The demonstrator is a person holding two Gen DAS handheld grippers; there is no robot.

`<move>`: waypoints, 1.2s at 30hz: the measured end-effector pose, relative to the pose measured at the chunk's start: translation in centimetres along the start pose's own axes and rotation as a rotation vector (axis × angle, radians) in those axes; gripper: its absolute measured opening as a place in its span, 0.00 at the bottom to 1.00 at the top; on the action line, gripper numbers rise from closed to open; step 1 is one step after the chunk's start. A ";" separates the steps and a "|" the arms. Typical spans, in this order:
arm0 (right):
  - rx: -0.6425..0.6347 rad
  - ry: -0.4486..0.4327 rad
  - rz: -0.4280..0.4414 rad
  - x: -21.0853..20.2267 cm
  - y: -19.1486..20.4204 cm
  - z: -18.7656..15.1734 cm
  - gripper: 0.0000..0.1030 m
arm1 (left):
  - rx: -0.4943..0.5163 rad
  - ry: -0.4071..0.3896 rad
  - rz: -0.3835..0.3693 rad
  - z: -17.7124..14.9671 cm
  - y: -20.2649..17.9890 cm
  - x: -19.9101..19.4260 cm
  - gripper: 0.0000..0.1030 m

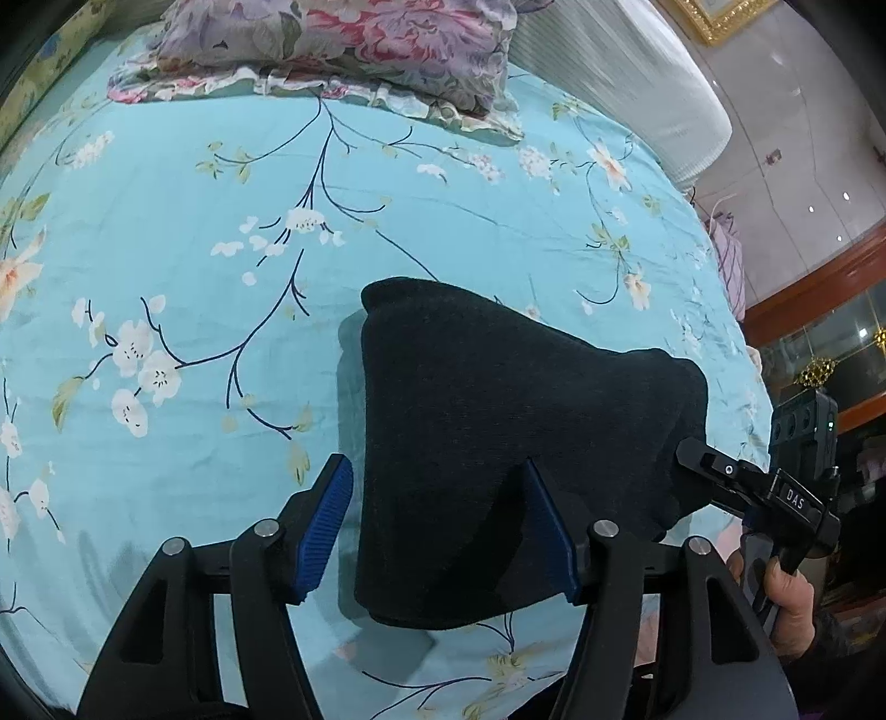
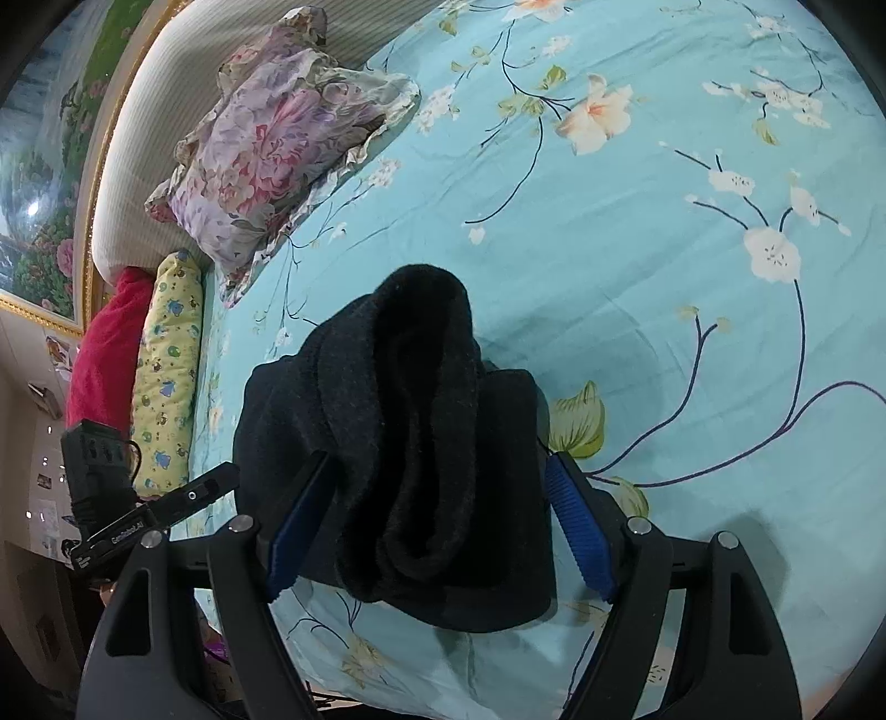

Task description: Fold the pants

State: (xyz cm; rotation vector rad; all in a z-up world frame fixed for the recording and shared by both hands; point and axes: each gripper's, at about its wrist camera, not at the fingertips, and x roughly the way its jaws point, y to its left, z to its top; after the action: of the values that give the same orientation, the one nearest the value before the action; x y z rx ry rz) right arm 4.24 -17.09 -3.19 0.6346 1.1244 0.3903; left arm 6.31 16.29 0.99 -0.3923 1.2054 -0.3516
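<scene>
The dark pants point(image 1: 498, 399) are folded into a thick bundle on the turquoise flowered bedsheet point(image 1: 166, 232). My left gripper point(image 1: 437, 526) straddles its near end. Its left pad point(image 1: 326, 526) stands apart from the cloth and its right pad point(image 1: 548, 526) is tucked into a fold, so it is open. In the right wrist view the bundle point(image 2: 415, 421) fills the space between the jaws of my right gripper point(image 2: 437, 526). The left pad point(image 2: 299, 526) sits in a fold; a thin gap shows at the right pad point(image 2: 576, 531). The right gripper's fingertip point(image 1: 703, 459) meets the bundle's right end.
A floral pillow point(image 1: 343, 50) lies at the head of the bed against a pale padded headboard point(image 1: 626, 72). A yellow bolster point(image 2: 166, 376) and a red cloth point(image 2: 105, 360) lie along one bed edge. A hand point(image 1: 786, 603) holds the right gripper's handle.
</scene>
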 end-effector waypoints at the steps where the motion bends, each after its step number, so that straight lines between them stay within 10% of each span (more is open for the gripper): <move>1: 0.003 0.001 0.002 0.0 -0.1 0.0 0.77 | -0.006 0.003 -0.006 0.0 0.1 0.1 0.64; 24: 0.056 0.034 0.099 2.1 -2.0 -0.3 0.78 | -0.156 0.072 -0.083 0.3 2.1 3.3 0.73; 36: 0.004 0.044 0.151 2.7 -2.2 -0.4 0.60 | -0.039 0.023 0.008 0.0 -0.6 2.7 0.46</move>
State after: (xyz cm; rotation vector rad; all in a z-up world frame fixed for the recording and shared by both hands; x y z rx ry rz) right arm 4.89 -17.06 -6.58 0.7196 1.1226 0.5339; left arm 7.15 14.54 -0.92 -0.4181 1.2370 -0.3273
